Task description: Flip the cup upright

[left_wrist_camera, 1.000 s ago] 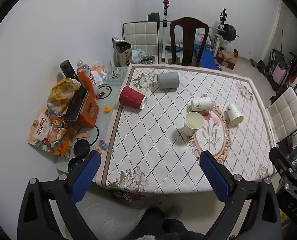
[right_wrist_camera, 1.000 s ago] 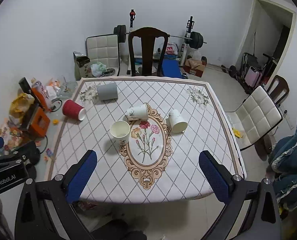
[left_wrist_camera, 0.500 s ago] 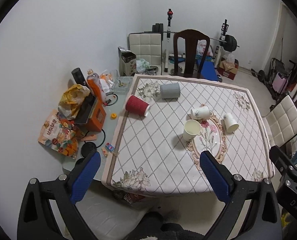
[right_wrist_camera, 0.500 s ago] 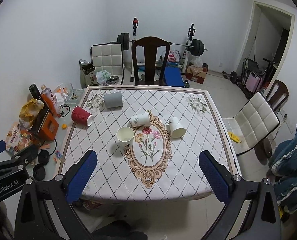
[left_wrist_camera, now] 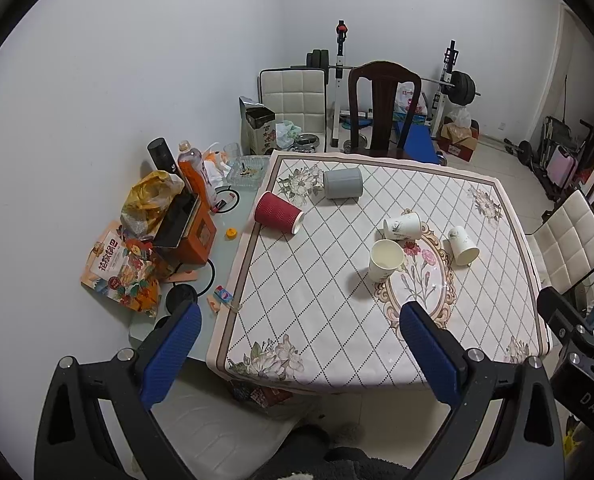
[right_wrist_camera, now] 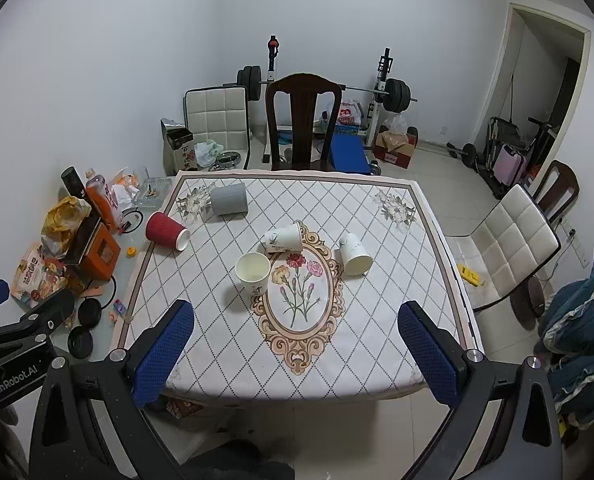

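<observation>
Several cups sit on the patterned table (right_wrist_camera: 337,352). A white paper cup (right_wrist_camera: 252,274) (left_wrist_camera: 385,260) stands upright near the middle. Two white cups lie on their sides: one behind it (right_wrist_camera: 284,237) (left_wrist_camera: 403,226), one to the right (right_wrist_camera: 355,255) (left_wrist_camera: 463,245). A red ribbed cup (right_wrist_camera: 166,231) (left_wrist_camera: 278,213) lies at the left edge. A grey cup (right_wrist_camera: 229,199) (left_wrist_camera: 343,183) lies at the far left. My left gripper (left_wrist_camera: 297,352) and right gripper (right_wrist_camera: 295,354) are open and empty, held high above the table's near edge, far from every cup.
A low side table at the left holds an orange box (right_wrist_camera: 99,248), snack bags (left_wrist_camera: 117,268), bottles and clutter. A dark wooden chair (right_wrist_camera: 303,120) stands behind the table, a white chair (right_wrist_camera: 509,240) to its right. Weight equipment stands by the back wall.
Both grippers have pulled back and up from the table, so it looks smaller and farther. The cups have not moved. Both grippers stay open.
</observation>
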`<state>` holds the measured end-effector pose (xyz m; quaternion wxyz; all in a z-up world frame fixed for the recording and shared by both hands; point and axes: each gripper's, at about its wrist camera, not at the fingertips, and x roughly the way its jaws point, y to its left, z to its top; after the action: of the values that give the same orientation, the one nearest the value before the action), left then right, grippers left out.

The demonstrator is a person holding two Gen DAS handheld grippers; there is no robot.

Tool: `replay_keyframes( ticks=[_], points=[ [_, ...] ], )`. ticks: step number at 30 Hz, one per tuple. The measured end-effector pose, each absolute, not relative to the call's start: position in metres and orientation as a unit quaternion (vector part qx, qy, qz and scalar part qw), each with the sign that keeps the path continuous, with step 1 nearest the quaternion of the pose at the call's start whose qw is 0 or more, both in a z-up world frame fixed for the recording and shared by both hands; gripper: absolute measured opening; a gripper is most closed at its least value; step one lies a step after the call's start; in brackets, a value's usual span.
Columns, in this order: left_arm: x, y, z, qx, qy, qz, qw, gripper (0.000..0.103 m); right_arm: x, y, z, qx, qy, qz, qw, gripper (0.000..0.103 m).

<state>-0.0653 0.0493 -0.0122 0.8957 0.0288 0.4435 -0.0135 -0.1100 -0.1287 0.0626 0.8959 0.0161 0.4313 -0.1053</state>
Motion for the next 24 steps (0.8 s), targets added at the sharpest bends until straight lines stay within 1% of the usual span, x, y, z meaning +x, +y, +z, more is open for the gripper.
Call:
replay_keyframes(
  ticks=[24],
  points=[
    [-0.074, 0.049, -0.015, 0.031, 0.441, -0.008, 0.897, 0.101, -0.112, -0.132, 0.052, 0.019, 0.441, -0.098, 0.892, 0.103]
  ],
)
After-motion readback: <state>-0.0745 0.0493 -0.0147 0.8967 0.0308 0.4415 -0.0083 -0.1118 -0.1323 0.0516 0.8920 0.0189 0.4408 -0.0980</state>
